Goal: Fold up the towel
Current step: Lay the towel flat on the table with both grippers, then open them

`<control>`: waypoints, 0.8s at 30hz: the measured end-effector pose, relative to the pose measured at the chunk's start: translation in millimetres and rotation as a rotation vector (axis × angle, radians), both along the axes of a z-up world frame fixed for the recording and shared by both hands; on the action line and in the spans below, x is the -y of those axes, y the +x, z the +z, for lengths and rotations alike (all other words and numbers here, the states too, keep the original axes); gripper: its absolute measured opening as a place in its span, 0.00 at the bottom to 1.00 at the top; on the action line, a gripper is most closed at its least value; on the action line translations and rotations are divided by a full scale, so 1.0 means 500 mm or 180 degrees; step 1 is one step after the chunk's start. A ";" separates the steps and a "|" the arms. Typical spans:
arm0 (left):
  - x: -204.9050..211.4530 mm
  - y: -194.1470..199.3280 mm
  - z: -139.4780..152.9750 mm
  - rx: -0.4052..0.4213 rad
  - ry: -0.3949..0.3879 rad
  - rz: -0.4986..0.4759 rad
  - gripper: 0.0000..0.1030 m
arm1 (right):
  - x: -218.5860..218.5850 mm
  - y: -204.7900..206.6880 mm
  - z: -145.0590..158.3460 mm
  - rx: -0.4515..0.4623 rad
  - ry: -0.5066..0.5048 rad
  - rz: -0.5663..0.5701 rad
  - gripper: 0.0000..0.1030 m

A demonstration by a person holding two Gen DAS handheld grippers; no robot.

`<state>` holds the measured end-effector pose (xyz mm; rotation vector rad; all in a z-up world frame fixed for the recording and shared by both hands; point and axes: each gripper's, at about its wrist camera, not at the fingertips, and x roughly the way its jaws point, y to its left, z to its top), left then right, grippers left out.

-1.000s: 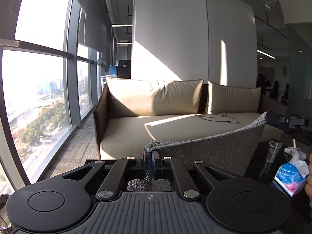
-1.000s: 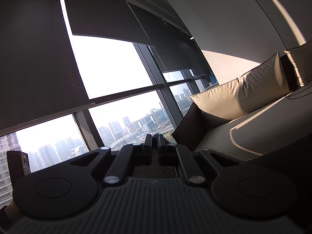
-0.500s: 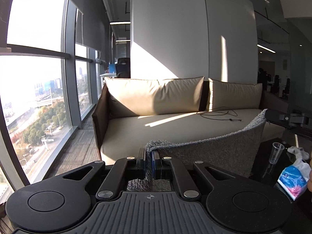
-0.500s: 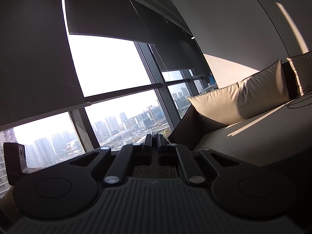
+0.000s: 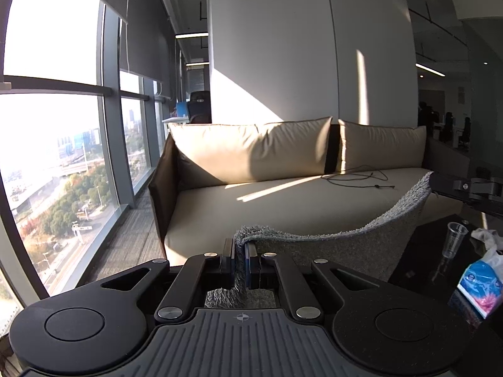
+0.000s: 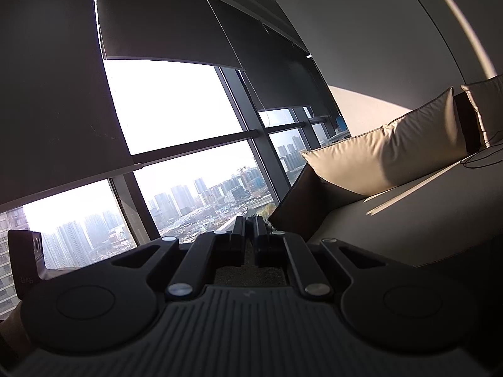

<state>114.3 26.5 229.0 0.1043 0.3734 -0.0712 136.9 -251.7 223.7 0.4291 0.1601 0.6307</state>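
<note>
A grey fluffy towel (image 5: 355,245) hangs in the air, stretched between my two grippers. My left gripper (image 5: 240,246) is shut on one top corner of it. The towel's upper edge runs up and right to the other corner, pinched by my right gripper, seen at the right edge of the left wrist view (image 5: 435,183). In the right wrist view my right gripper (image 6: 250,224) is shut, with a sliver of towel (image 6: 251,267) between and behind the fingers. The rest of the towel is hidden there.
A beige sofa (image 5: 283,201) with two cushions stands ahead, a black cable (image 5: 358,177) on its seat. A dark table (image 5: 440,251) at right holds a clear plastic cup (image 5: 452,238) and a blue tissue pack (image 5: 478,282). Tall windows (image 5: 63,157) stand at left.
Both grippers have risen a little and tilted up, still holding the towel taut between them. The sofa sits lower in the left wrist view. Grips are unchanged.
</note>
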 end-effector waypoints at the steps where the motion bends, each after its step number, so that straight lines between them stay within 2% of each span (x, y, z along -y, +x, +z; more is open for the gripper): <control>1: 0.002 -0.006 -0.008 -0.0018 0.0001 -0.0008 0.05 | 0.002 -0.006 -0.011 -0.0041 -0.0021 0.0015 0.05; 6: 0.020 -0.059 -0.068 -0.0137 0.0064 -0.0097 0.05 | 0.008 -0.045 -0.083 -0.0311 -0.0116 0.0064 0.05; 11: 0.037 -0.118 -0.157 -0.0322 0.0203 -0.0139 0.05 | -0.003 -0.097 -0.157 -0.0534 -0.0128 0.0153 0.05; 16: 0.021 -0.161 -0.252 -0.0588 0.0143 -0.0122 0.05 | -0.038 -0.158 -0.235 -0.0754 -0.0298 0.0242 0.05; 24: -0.018 -0.190 -0.360 -0.0949 0.0152 -0.0045 0.05 | -0.091 -0.219 -0.324 -0.1035 -0.0682 0.0405 0.05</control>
